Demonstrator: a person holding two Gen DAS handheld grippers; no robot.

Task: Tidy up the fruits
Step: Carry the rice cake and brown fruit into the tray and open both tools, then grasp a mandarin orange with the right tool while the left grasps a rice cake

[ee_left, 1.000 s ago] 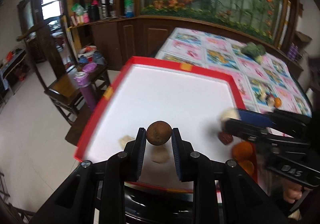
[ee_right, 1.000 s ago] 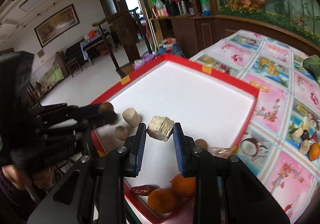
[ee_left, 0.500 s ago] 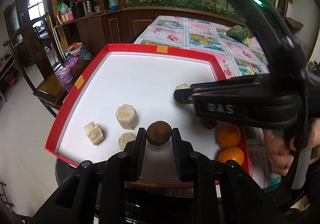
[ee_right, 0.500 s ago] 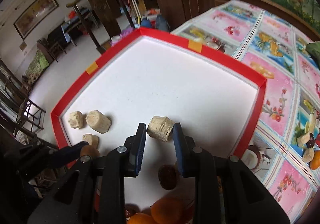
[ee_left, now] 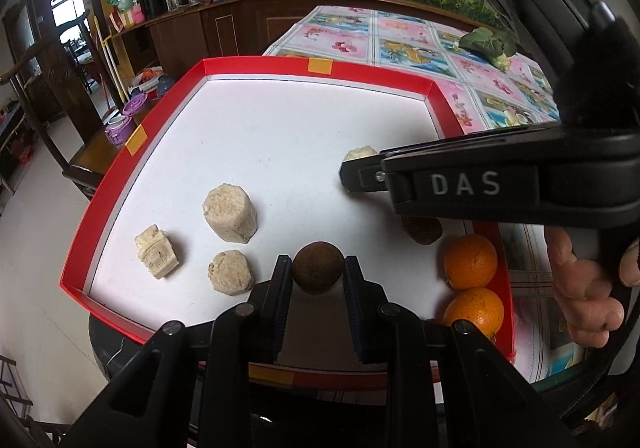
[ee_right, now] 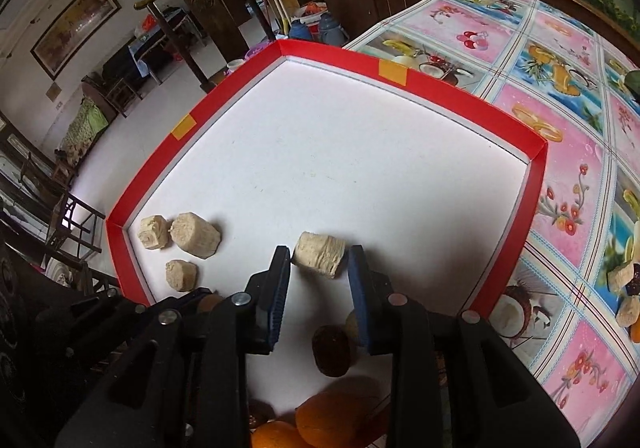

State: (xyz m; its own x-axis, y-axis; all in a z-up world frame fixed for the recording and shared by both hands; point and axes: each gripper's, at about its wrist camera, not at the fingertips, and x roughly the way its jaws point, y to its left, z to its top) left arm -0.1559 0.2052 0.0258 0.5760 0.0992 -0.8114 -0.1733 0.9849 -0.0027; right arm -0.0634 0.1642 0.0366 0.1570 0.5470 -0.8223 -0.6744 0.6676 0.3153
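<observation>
The left gripper (ee_left: 318, 280) holds a brown ball (ee_left: 318, 273) between its fingers, above the near edge of the red tray (ee_left: 256, 62). On the tray's white floor to its left lie three beige chunks — a tall one (ee_left: 229, 213), a squarish one (ee_left: 156, 252) and a small one (ee_left: 231, 272). Two oranges (ee_left: 471, 261) sit touching in the near right corner, a dark fruit (ee_left: 422, 229) just behind them. The right gripper (ee_right: 319, 268) reaches across mid-tray; a fourth beige chunk (ee_right: 319, 254) lies between its fingertips, but whether the fingers press on it or merely flank it I cannot tell. A hand (ee_left: 584, 300) grips its handle. The tray rests on a worktop (ee_right: 568, 60) under a flowered cloth.
</observation>
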